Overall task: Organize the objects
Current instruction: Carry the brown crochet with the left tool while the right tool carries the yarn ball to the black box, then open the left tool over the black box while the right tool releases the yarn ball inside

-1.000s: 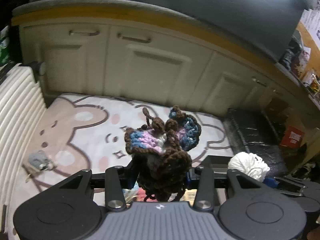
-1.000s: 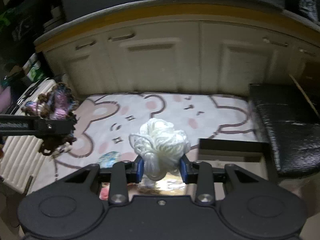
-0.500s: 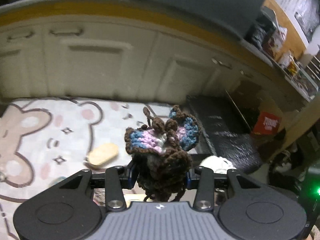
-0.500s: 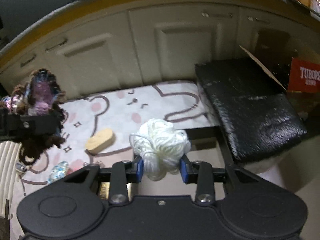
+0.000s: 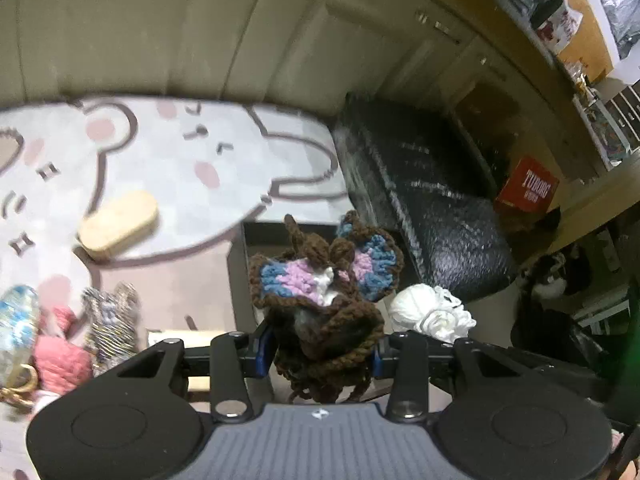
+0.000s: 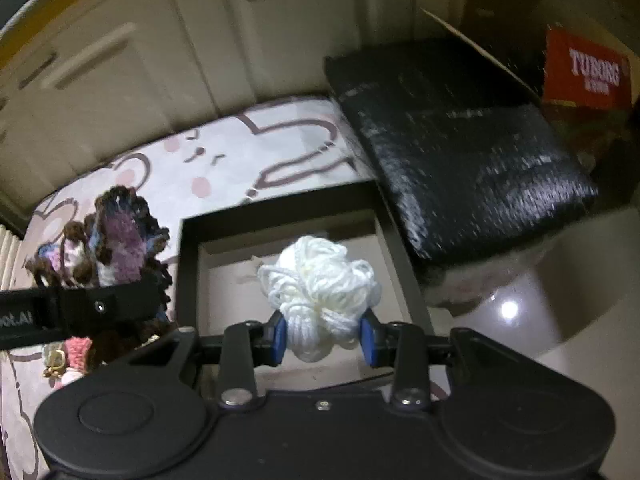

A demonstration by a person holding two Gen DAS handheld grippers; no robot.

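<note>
Left gripper [image 5: 320,354], low in the middle of the left wrist view, pinched on a crocheted butterfly [image 5: 324,280] of brown yarn with blue, pink and white wings, blue pads pressed into its brown lower body, loose strands hanging below the jaws. Right gripper [image 6: 323,338], low in the middle of the right wrist view, pinched on a white yarn ball [image 6: 318,284], blue pads squeezing its lower part, the bulk bulging above them. Directly behind the ball, centre of that frame, a shallow black-rimmed box [image 6: 188,240] with a pale floor; ball held over its opening, contact with the floor not discernible. At the left edge of the same view, the other tool's black finger with part of a white print reading "oot.AI", the butterfly sticking up above it, just left of the box rim. Under everything, a pale mat [image 5: 168,160] printed with cartoon bear faces and pink cheeks. On the mat, left of centre in the left view, a tan oval block [image 5: 118,224]; at the lower left, a pink yarn piece [image 5: 60,360], a blue-and-white crocheted piece [image 5: 16,320] and a grey striped item [image 5: 110,320] close together, blurred. To the right of the box, a black shiny cushion [image 6: 460,140]. In the upper right corner of the right view, a red carton [image 6: 588,72] with white lettering "TUBORG"; smaller line beneath unreadable. Cream cabinet doors [image 6: 280,32] across the top.
</note>
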